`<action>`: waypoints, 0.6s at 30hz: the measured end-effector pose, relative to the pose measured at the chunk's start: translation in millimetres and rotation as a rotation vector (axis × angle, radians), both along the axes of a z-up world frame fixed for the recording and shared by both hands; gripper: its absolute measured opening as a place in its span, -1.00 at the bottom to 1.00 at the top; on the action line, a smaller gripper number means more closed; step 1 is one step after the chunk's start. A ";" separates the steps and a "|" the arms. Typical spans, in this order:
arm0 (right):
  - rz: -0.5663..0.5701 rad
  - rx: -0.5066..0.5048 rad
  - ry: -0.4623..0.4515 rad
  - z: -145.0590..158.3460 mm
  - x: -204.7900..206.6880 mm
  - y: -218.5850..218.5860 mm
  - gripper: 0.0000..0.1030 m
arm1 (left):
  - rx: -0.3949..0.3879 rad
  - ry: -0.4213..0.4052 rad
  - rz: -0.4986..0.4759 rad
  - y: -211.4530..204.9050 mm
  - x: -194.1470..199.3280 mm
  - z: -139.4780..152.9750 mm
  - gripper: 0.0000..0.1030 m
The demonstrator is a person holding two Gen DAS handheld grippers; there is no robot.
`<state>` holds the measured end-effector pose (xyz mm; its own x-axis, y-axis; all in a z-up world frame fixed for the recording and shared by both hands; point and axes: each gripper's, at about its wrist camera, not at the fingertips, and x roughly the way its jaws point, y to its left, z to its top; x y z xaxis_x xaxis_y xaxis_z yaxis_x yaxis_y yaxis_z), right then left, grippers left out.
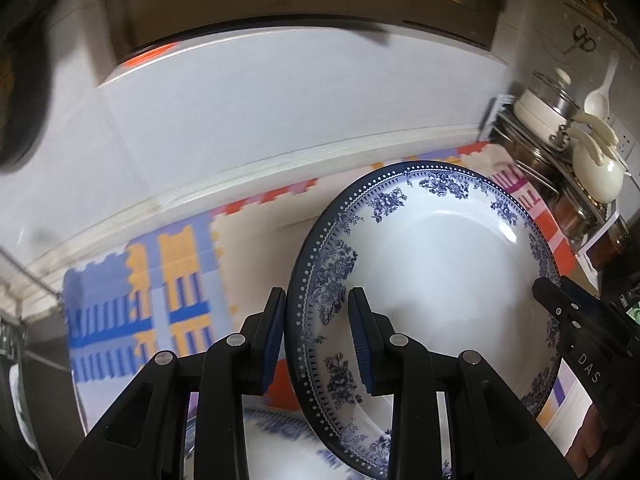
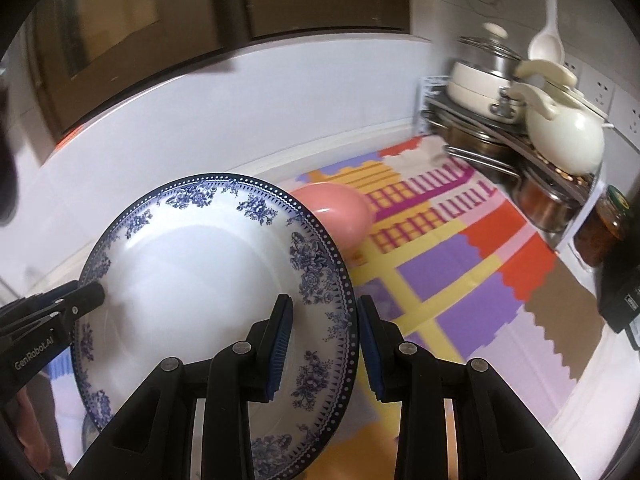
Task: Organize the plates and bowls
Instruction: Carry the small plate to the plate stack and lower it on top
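A white plate with a blue floral rim [image 1: 432,264] is held tilted above the patterned mat. My left gripper [image 1: 318,328] straddles its left rim, one finger on each side, jaws not fully closed on it. My right gripper [image 2: 324,334] straddles the same plate [image 2: 200,276] at its right rim, with a small gap at the outer finger. Each gripper shows in the other's view, at the plate's far edge. Another blue-patterned plate [image 1: 276,436] lies on the mat below. A pink bowl [image 2: 340,212] sits on the mat behind the plate.
A colourful patterned mat [image 2: 460,272] covers the counter. A metal rack [image 2: 492,140] with pots, a cream kettle [image 2: 564,136] and a ladle stands at the right. A jar [image 2: 604,232] and a dark box are at the far right. A white tiled wall runs behind.
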<state>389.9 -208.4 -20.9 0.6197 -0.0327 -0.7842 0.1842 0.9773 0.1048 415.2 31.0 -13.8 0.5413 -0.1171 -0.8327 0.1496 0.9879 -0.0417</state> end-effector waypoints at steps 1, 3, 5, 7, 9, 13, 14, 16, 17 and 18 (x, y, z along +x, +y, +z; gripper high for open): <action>0.015 -0.002 -0.001 0.8 -3.1 10.1 -0.33 | 0.001 0.002 0.007 6.2 -3.9 -0.5 -0.38; 0.036 -0.006 -0.001 1.5 -8.4 24.8 -0.33 | -0.001 0.005 0.027 22.1 -14.0 -1.4 -0.38; 0.057 -0.010 -0.001 1.8 -14.1 39.5 -0.33 | -0.001 0.005 0.042 32.9 -21.6 -2.6 -0.38; 0.074 -0.011 0.001 1.8 -18.6 50.2 -0.33 | -0.005 0.010 0.059 45.9 -31.7 -5.3 -0.38; 0.096 -0.016 0.003 1.2 -24.6 63.8 -0.33 | -0.012 0.015 0.078 59.5 -43.2 -10.1 -0.38; 0.136 -0.031 0.011 -2.2 -35.9 86.8 -0.33 | -0.029 0.035 0.114 83.3 -62.9 -21.2 -0.38; 0.148 -0.037 0.015 -3.9 -38.6 93.1 -0.33 | -0.031 0.039 0.123 89.0 -67.7 -24.0 -0.38; 0.166 -0.042 0.020 -6.9 -43.9 103.4 -0.33 | -0.037 0.041 0.141 99.4 -77.3 -28.9 -0.38; 0.176 -0.044 0.024 -9.0 -46.9 109.4 -0.33 | -0.040 0.043 0.158 106.6 -83.0 -31.4 -0.38; 0.187 -0.044 0.026 -11.0 -49.8 114.8 -0.33 | -0.043 0.044 0.167 111.6 -86.5 -32.9 -0.38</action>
